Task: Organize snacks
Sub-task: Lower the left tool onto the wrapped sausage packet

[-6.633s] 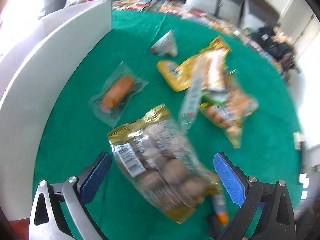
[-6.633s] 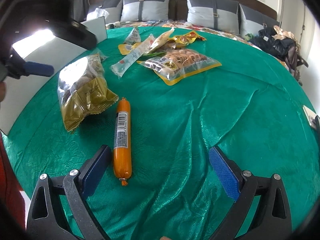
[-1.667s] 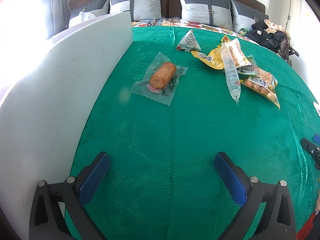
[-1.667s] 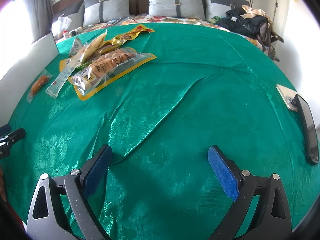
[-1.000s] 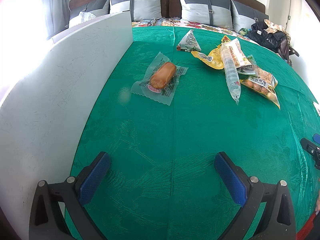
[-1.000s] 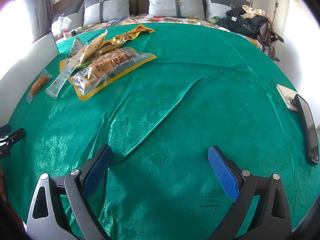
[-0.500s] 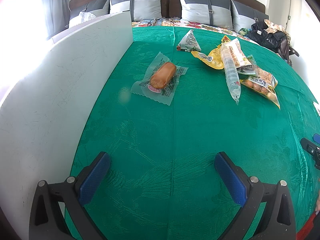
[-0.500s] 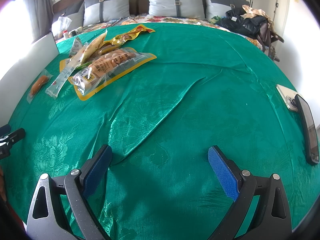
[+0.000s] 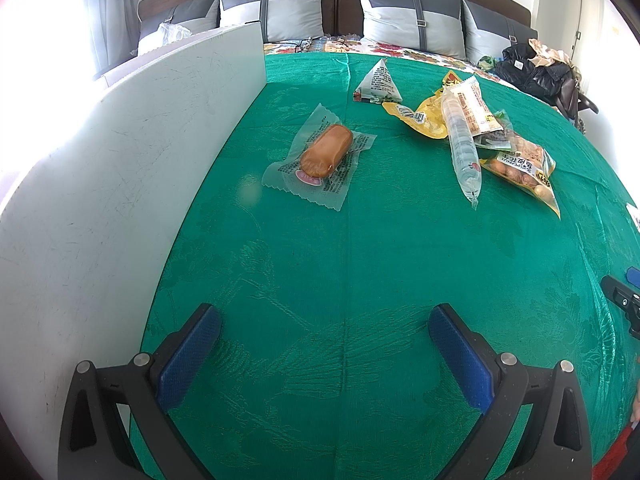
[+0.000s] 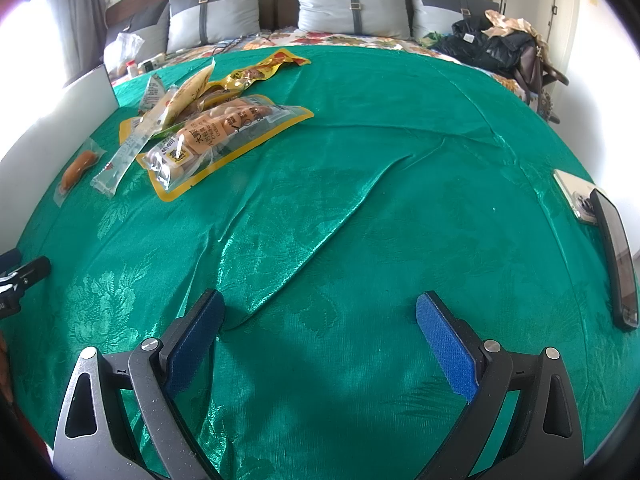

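Left wrist view: the left hand-held gripper [image 9: 325,320] is held low and level over the green cloth [image 9: 360,264] of the desk, pointing toward the bed pillows [image 9: 412,20], its blue-padded jaws spread wide with nothing between them. A white board [image 9: 120,168] stands upright just to its left. Ahead and slightly left lies a sausage in a clear wrapper [image 9: 324,152]. Farther ahead sits a triangular packet [image 9: 378,82]. Ahead to the right is a heap: a yellow pouch [image 9: 420,118], a long clear tube of snacks [image 9: 460,144] lying across it, and a peanut bag [image 9: 520,166] at its right side. At the far right edge the tip of the other gripper shows

Right wrist view: the right hand-held gripper [image 10: 318,322] hovers low over a creased part of the cloth, tilted slightly down, its jaws wide apart and empty. The snack heap is well ahead to the left, with a large bag of sausages [image 10: 224,136] nearest. A phone [image 10: 576,196] and a dark flat object [image 10: 614,256] lie at the right edge
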`<control>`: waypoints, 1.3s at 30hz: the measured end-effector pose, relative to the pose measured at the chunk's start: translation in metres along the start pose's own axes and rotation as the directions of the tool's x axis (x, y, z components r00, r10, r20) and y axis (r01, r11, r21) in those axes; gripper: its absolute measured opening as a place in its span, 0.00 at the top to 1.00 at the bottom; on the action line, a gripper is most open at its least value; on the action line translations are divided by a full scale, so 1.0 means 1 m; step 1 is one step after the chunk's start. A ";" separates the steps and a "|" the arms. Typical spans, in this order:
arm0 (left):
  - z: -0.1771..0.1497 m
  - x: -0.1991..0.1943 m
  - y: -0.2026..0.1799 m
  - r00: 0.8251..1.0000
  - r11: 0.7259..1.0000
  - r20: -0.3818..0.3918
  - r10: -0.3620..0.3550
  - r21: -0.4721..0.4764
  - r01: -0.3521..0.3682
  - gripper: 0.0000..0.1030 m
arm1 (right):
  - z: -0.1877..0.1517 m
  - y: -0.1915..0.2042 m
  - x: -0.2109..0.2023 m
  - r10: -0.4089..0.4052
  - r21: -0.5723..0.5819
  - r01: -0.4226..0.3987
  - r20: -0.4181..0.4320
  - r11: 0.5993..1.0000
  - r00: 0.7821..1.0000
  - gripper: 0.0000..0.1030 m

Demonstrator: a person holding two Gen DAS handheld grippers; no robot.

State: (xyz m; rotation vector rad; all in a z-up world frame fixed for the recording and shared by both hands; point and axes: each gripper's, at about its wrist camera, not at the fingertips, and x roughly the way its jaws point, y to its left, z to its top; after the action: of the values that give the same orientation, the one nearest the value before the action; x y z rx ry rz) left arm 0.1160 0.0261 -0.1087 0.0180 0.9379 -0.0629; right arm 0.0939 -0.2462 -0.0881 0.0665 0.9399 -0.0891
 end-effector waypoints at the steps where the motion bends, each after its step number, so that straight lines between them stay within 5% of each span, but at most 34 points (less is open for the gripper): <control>1: -0.001 -0.002 0.001 1.000 1.000 -0.006 -0.003 0.002 0.003 0.00 | 0.000 0.000 0.000 0.000 0.000 0.000 0.000 1.000 1.000 0.04; 6: 0.015 0.003 0.004 0.990 0.998 -0.136 -0.032 0.042 0.038 0.01 | 0.000 0.000 0.000 0.000 0.000 0.000 0.000 1.000 1.000 0.04; 9: 0.034 0.002 -0.001 0.988 0.996 -0.149 -0.049 0.071 0.060 0.01 | 0.000 0.000 0.000 0.001 -0.001 -0.001 0.000 1.000 1.000 0.04; 13: 0.078 0.013 -0.014 0.986 0.990 -0.167 -0.018 0.138 0.042 0.01 | 0.001 0.002 0.001 0.003 -0.004 -0.003 -0.001 1.000 1.000 0.04; 19: 0.130 0.063 -0.008 0.976 0.994 -0.208 0.061 0.106 -0.039 0.04 | 0.001 0.002 0.001 0.003 -0.003 -0.003 -0.001 1.000 1.000 0.04; 21: 0.135 0.079 -0.006 0.967 0.993 -0.245 0.067 0.107 -0.042 0.12 | 0.001 0.002 0.001 0.003 -0.003 -0.003 -0.001 1.000 1.000 0.04; 24: 0.137 0.076 0.000 0.971 0.998 -0.238 -0.025 0.045 0.037 0.46 | 0.001 0.002 0.001 0.003 -0.003 -0.003 -0.001 1.000 1.000 0.04; 27: 0.128 0.063 0.002 0.973 0.999 -0.230 -0.020 0.025 0.026 0.55 | 0.001 0.003 0.002 0.003 -0.004 -0.003 -0.002 1.000 1.000 0.04; 32: 0.089 0.027 0.006 0.963 0.994 -0.259 -0.079 -0.095 0.056 0.56 | 0.002 0.005 0.003 0.005 -0.006 -0.005 -0.002 1.000 1.000 0.04; 35: 0.060 0.008 -0.003 0.961 0.993 -0.258 -0.100 -0.086 0.080 0.55 | 0.002 0.005 0.003 0.005 -0.006 -0.005 -0.002 1.000 1.000 0.04; 38: 0.042 0.001 -0.007 0.971 0.996 -0.223 -0.088 -0.044 0.080 0.47 | 0.002 0.005 0.003 0.005 -0.006 -0.005 -0.002 1.000 1.000 0.04; 39: 0.040 0.001 -0.009 0.975 0.996 -0.204 -0.091 -0.024 0.088 0.36 | 0.002 0.005 0.003 0.005 -0.006 -0.005 -0.002 1.000 1.000 0.04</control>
State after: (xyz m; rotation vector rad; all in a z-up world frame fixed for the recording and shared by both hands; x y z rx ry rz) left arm 0.1477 0.0154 -0.0856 -0.0326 1.1450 -0.1393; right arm 0.0976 -0.2419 -0.0891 0.0630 0.9422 -0.0817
